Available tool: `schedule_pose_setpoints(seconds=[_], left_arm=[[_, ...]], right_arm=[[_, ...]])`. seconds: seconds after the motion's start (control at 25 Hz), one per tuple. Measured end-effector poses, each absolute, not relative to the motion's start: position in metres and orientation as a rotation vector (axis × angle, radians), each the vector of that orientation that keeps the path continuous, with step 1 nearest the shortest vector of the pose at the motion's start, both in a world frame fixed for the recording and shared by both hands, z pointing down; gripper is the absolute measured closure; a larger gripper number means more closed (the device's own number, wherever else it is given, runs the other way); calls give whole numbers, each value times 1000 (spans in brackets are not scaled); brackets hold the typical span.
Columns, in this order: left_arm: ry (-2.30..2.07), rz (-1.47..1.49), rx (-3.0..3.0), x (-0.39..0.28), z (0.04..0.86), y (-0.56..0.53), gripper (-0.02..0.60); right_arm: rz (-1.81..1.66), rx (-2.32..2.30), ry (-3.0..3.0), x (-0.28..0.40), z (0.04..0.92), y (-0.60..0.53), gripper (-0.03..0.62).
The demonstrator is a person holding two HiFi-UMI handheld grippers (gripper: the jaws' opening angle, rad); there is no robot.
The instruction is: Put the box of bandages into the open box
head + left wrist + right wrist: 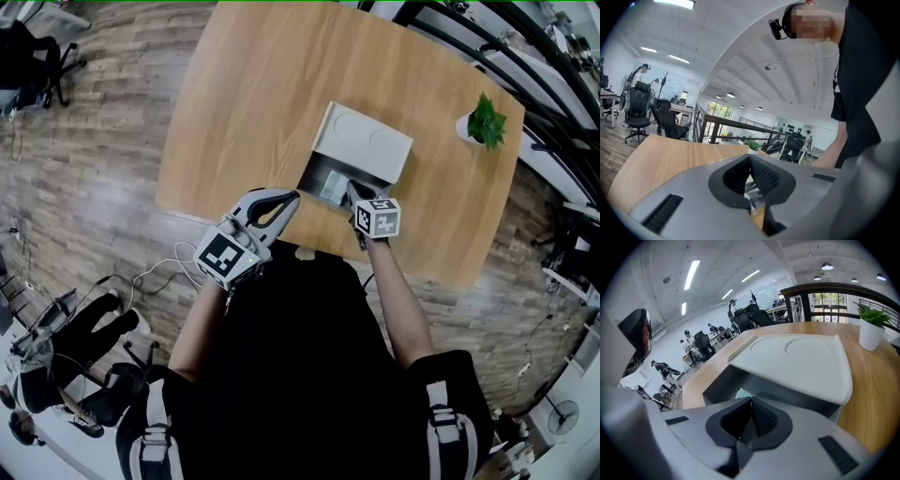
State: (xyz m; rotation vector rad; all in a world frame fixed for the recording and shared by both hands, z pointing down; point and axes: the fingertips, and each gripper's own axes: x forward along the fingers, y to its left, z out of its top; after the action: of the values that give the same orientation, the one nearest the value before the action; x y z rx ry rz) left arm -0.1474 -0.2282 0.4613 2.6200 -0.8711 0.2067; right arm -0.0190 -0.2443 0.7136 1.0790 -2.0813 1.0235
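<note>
My right claw hung over the open box. Its ribbed black pads were pressed together, with nothing between them. The box was grey with straight walls. Its smooth pale lid, stamped with two round hollows, stood tilted back. The bandages, a small pale flat pack, lay inside the box, just beyond this claw. My left claw was also closed and empty, above the near part of the wooden table.
</note>
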Motion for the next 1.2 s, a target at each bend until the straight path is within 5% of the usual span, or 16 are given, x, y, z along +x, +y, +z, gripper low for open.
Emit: schedule_pose_setpoints(seconds=[1.0, 1.2], left_arm=[[-846, 238, 2639, -151, 463, -231, 558], [-848, 229, 2639, -151, 462, -232, 558]], right_arm=[[1047, 1064, -2023, -18, 722, -248, 566], [1044, 1062, -2028, -19, 721, -250, 525]])
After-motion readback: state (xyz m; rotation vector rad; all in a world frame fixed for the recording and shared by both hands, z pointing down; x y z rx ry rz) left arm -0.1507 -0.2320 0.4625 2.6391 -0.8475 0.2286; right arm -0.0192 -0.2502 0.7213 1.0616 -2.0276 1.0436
